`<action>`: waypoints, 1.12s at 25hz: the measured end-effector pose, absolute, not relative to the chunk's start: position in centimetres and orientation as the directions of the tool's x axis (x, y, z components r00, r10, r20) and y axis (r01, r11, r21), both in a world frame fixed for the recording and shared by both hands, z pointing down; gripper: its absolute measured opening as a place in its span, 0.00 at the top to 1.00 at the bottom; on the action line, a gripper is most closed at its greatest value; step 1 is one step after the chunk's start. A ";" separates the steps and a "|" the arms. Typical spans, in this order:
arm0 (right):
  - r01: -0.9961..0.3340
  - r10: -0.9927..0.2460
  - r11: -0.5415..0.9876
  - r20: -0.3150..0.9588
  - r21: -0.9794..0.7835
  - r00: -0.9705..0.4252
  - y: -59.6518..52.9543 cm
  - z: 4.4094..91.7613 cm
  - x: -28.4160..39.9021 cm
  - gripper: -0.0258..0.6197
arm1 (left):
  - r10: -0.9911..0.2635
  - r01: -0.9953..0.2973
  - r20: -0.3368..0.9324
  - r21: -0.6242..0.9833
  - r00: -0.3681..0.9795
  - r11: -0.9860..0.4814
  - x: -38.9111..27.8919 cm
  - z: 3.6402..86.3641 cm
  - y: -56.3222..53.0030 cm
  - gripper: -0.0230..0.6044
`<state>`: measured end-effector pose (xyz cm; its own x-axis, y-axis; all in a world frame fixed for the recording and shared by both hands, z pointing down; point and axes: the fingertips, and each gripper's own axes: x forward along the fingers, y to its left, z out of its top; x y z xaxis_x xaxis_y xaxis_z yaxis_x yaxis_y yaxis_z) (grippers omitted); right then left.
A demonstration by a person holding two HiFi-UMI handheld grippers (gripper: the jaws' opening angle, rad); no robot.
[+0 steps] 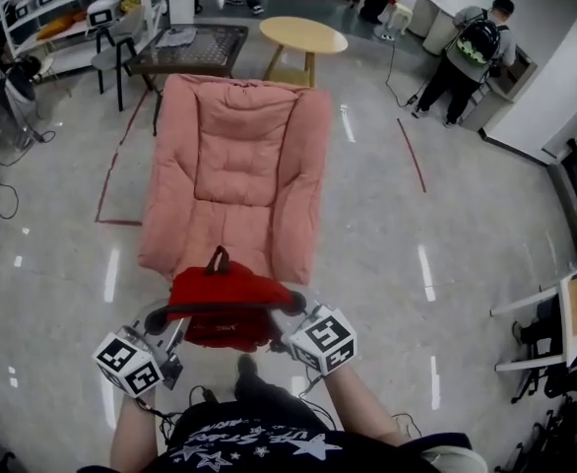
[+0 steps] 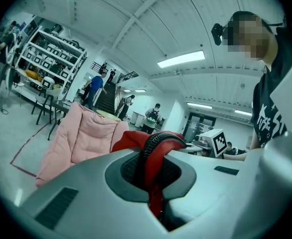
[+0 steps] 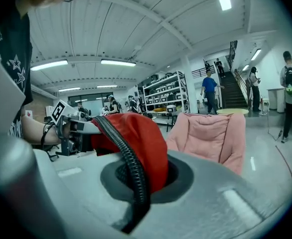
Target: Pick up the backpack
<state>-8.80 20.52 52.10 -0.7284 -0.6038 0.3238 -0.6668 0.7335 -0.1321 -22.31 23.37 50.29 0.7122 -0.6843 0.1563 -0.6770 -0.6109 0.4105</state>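
Observation:
The red backpack [image 1: 227, 302] hangs between my two grippers, off the floor, just in front of the near edge of the pink lounge chair [image 1: 234, 166]. Its top loop handle [image 1: 218, 257] stands up. My left gripper [image 1: 159, 316] is shut on the backpack's left end, where a red strap with black ribbed edging [image 2: 153, 151] is pinched between the pads. My right gripper [image 1: 293, 304] is shut on the right end, with red fabric [image 3: 138, 138] and black piping [image 3: 131, 166] clamped in it. A black edge of the bag runs between the two grippers.
Beyond the pink chair stand a round wooden table [image 1: 303, 35], a dark table [image 1: 195, 45] and a stool [image 1: 111, 55]. Shelving [image 1: 62, 3] lines the far left. A person with a backpack [image 1: 471, 57] stands at the far right. Red tape lines [image 1: 412, 156] mark the floor.

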 end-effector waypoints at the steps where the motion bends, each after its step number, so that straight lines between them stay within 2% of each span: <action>1: -0.668 -0.605 0.735 0.329 -0.120 -0.725 20.9 51.9 -9.2 0.95 | -0.685 -0.677 0.156 0.410 0.712 -0.611 -22.8 50.2 23.6 0.95; 13: -0.727 -0.680 0.685 0.314 -0.047 -0.662 30.5 49.2 -13.0 0.95 | -0.659 -0.638 0.094 0.381 0.746 -0.669 -26.7 47.6 31.8 0.95; 28: -0.787 -0.731 0.613 0.327 -0.071 -0.599 44.9 49.6 -12.4 0.95 | -0.585 -0.580 0.112 0.372 0.804 -0.725 -26.2 48.1 44.6 0.95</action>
<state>-12.42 44.85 49.56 -0.5994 -0.7309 0.3265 -0.7866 0.6134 -0.0708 -26.23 44.63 48.10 0.8035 -0.5846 0.1124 -0.5796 -0.7251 0.3719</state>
